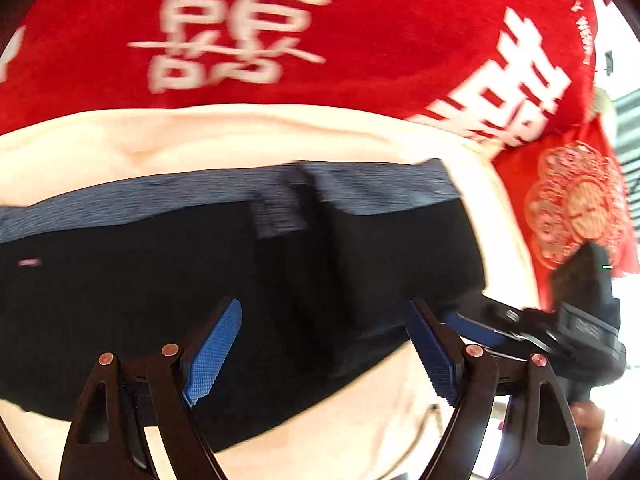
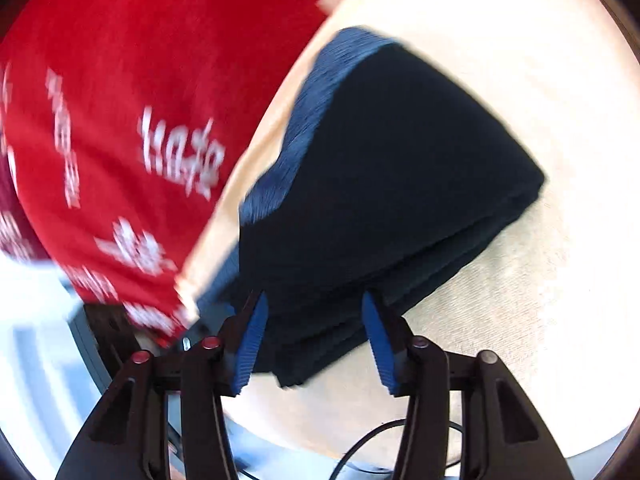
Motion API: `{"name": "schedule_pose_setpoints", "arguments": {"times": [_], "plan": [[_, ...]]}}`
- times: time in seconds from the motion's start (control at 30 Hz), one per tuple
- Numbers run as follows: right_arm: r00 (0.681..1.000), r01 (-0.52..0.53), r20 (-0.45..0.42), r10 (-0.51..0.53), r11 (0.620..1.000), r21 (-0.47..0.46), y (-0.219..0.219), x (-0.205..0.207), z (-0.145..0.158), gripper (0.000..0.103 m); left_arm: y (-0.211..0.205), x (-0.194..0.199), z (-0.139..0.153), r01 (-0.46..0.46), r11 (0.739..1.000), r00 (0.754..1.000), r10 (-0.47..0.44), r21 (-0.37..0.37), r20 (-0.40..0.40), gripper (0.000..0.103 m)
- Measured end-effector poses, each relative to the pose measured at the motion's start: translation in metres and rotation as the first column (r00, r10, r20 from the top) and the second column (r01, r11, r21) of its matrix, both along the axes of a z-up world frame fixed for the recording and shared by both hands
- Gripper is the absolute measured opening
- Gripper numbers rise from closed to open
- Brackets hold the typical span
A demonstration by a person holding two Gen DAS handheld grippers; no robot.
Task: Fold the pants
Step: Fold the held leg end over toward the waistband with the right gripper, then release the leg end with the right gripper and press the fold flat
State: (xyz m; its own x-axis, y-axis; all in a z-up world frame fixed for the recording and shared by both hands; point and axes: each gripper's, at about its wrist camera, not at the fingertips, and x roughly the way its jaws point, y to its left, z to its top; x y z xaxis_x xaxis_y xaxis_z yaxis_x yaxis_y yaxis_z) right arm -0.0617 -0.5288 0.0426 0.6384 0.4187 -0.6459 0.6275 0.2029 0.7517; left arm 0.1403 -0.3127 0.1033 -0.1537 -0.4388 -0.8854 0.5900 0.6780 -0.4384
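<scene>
Pants point(image 2: 384, 184) (dark, folded, ribbed blue waistband) on cream cloth point(image 2: 520, 80).

White "囍" on red cloth point(image 1: 360, 40)

surface: cream cloth point(image 2: 520, 80) | beyond: red blanket point(image 1: 360, 40), white lettering | light: bright daylight

Motion blur smears the red cloth's point(image 2: 120, 120) white lettering; pants point(image 1: 160, 280) run off-frame left.
</scene>
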Motion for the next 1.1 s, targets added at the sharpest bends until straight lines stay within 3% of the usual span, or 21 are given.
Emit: {"name": "schedule_pose_setpoints", "arguments": {"times": [0.13, 0.23, 0.27, 0.33, 0.47, 0.6, 0.73, 0.83, 0.97, 1.1], "plan": [[0.997, 0.073, 0.008, -0.073, 0.993, 0.088, -0.007, -0.005, -0.017, 0.047, -0.028, -0.007, -0.02, 0.038, 0.999, 0.998, -0.037, 0.035, -0.045, 0.083], [0.993, 0.115, -0.007, -0.115, 0.978, 0.177, -0.006, -0.004, -0.038, 0.006, -0.036, -0.01, -0.042, 0.044, 0.995, 0.995, -0.035, 0.086, -0.099, 0.042], [0.992, 0.126, -0.007, -0.127, 0.974, 0.186, -0.009, -0.005, -0.04, 0.006, -0.036, -0.01, -0.045, 0.04, 0.994, 0.995, -0.031, 0.099, -0.099, 0.04], [0.993, 0.108, 0.023, -0.114, 0.978, 0.179, -0.008, -0.009, -0.033, 0.005, -0.031, -0.012, -0.038, 0.029, 0.997, 0.995, -0.022, 0.076, -0.093, 0.04], [0.998, -0.021, 0.056, 0.016, 0.996, 0.091, 0.002, -0.002, -0.006, 0.005, -0.009, -0.022, -0.015, 0.056, 0.997, 0.998, -0.054, 0.057, -0.029, 0.04], [0.994, -0.111, -0.01, 0.112, 0.992, 0.06, 0.02, 0.007, -0.024, 0.005, 0.002, -0.037, -0.037, 0.061, 0.987, 0.998, -0.065, 0.15, 0.022, 0.04], [0.987, -0.156, -0.036, 0.157, 0.988, 0.014, 0.033, 0.017, -0.037, 0.005, 0.008, -0.043, -0.042, 0.013, 0.991, 0.997, -0.023, 0.132, 0.074, 0.04], [0.97, -0.242, -0.043, 0.239, 0.967, -0.076, 0.037, 0.019, -0.022, 0.007, 0.012, -0.046, -0.034, -0.035, 0.983, 0.993, 0.013, 0.181, 0.121, 0.069], [0.932, -0.36, -0.094, 0.349, 0.919, -0.162, 0.04, 0.019, 0.012, 0.017, 0.023, -0.04, -0.009, -0.089, 0.983, 0.986, 0.065, 0.162, 0.15, 0.07], [0.948, -0.313, -0.057, 0.314, 0.879, -0.359, 0.006, 0.017, 0.059, 0.017, 0.013, -0.036, 0.013, -0.093, 0.985, 0.973, 0.06, 0.143, 0.221, 0.07]]}}
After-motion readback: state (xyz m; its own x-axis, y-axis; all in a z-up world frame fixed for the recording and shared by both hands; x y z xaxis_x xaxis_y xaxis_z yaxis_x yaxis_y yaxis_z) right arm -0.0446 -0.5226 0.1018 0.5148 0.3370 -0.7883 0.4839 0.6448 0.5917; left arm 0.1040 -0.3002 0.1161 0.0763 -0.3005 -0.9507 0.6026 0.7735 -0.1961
